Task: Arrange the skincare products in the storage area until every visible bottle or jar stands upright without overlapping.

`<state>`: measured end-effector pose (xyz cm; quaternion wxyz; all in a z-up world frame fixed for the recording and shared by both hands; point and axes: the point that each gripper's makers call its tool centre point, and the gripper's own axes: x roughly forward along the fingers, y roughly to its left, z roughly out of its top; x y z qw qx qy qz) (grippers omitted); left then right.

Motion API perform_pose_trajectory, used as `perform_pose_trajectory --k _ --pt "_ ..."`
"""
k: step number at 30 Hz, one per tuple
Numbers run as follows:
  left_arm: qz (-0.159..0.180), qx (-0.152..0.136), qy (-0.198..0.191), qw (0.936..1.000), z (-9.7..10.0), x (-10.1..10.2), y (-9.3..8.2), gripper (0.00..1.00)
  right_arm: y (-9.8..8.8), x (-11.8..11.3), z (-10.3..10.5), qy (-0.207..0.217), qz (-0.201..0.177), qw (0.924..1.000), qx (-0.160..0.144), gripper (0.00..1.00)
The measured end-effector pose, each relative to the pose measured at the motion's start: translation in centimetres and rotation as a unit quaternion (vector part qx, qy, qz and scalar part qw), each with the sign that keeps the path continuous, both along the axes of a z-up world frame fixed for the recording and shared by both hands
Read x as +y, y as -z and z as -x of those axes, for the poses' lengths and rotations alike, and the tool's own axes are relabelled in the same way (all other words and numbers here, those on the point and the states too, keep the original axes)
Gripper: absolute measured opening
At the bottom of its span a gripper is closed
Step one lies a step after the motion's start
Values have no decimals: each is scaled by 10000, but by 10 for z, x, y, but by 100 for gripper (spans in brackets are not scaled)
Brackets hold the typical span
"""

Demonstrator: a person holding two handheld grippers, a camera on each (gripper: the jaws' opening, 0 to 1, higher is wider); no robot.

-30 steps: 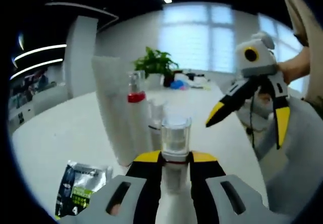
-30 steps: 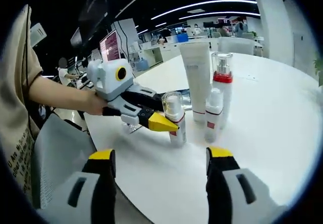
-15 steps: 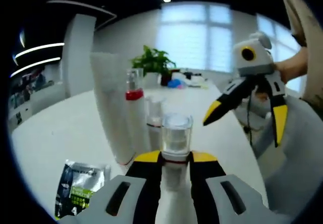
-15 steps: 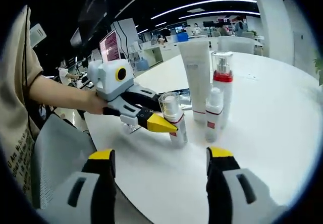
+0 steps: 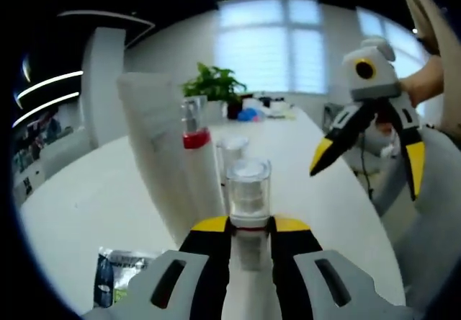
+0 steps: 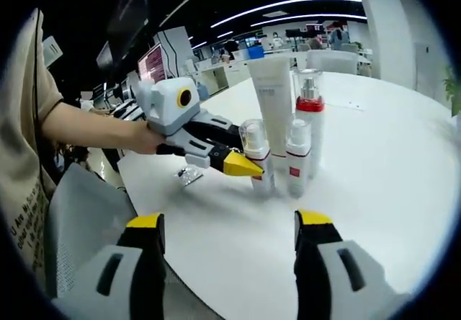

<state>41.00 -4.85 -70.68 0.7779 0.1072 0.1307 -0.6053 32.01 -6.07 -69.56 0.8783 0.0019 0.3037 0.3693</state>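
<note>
— What's the left gripper [image 5: 248, 226] doing?
— Low centre of the left gripper view, jaws clamped tight.
— And the right gripper [image 5: 367, 147]?
— Upper right there, raised, jaws spread wide.

Brightly lit from ceiling strip lights [image 6: 288, 6] and a large window [image 5: 270, 42], blown out to pale glare. Soft sheen on the white table [image 6: 374, 161], with faint shadows under the bottles [image 6: 284, 150]. Strong fisheye bending toward the edges. Slightly soft and hazy in the left gripper view, sharper in the right gripper view; distant office blurred.
</note>
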Motion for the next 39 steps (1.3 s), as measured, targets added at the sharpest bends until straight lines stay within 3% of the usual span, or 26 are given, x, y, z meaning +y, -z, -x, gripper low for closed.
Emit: perform_pose_trajectory --k 25,29,39 --pt "-112 103 135 9998 -16 -12 4 17 2 -5 1 70 8 10000 21 73" --pt "-137 242 108 9996 -15 -10 5 17 1 -5 2 57 17 10000 18 74" --pt "-324 460 18 9984 -10 -1 8 29 -4 -4 4 19 25 10000 -39 74"
